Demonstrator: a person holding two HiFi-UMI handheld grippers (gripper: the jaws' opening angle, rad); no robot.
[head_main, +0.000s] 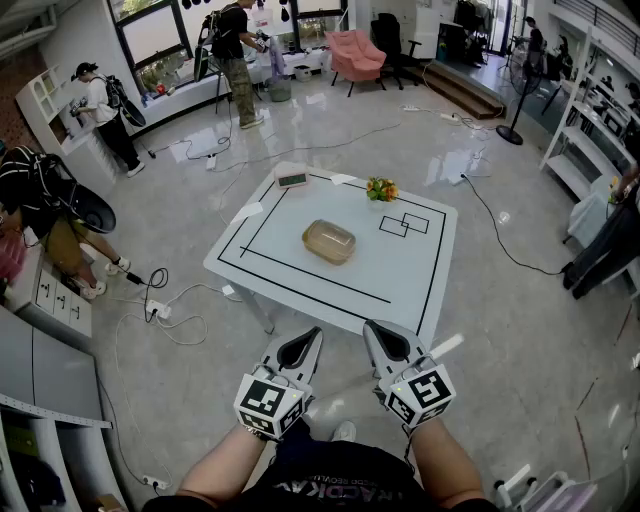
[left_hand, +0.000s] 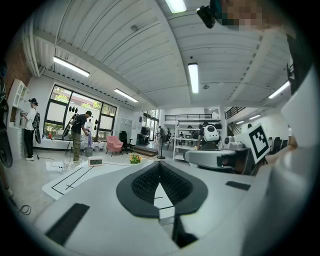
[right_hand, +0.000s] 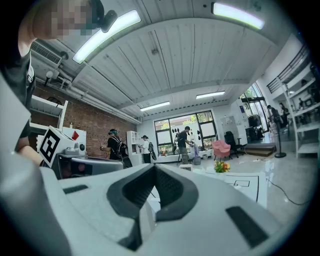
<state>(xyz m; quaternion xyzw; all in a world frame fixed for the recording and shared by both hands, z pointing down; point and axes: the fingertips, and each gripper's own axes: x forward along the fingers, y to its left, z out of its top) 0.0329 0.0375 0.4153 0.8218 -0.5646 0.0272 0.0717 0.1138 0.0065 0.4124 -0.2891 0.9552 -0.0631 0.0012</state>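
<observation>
Plastic container, tan and lidded, sits near the middle of the white tabletop in the head view, inside the black lines taped on it. A small digital clock and a bunch of flowers stand along the far edge, well apart from it. The left hand-held gripper and the right hand-held gripper hang side by side just short of the near edge, both pointing toward the container and touching nothing. In the left gripper view, the left hand-held gripper has its two black pads brought together at the tips, with only a narrow sliver of tabletop showing between them lower down and nothing held. The clock and flowers show beyond it to the left, while the container cannot be made out there. In the right gripper view, the right hand-held gripper likewise has its tips closed on each other and is empty, with the flowers off to its right.
</observation>
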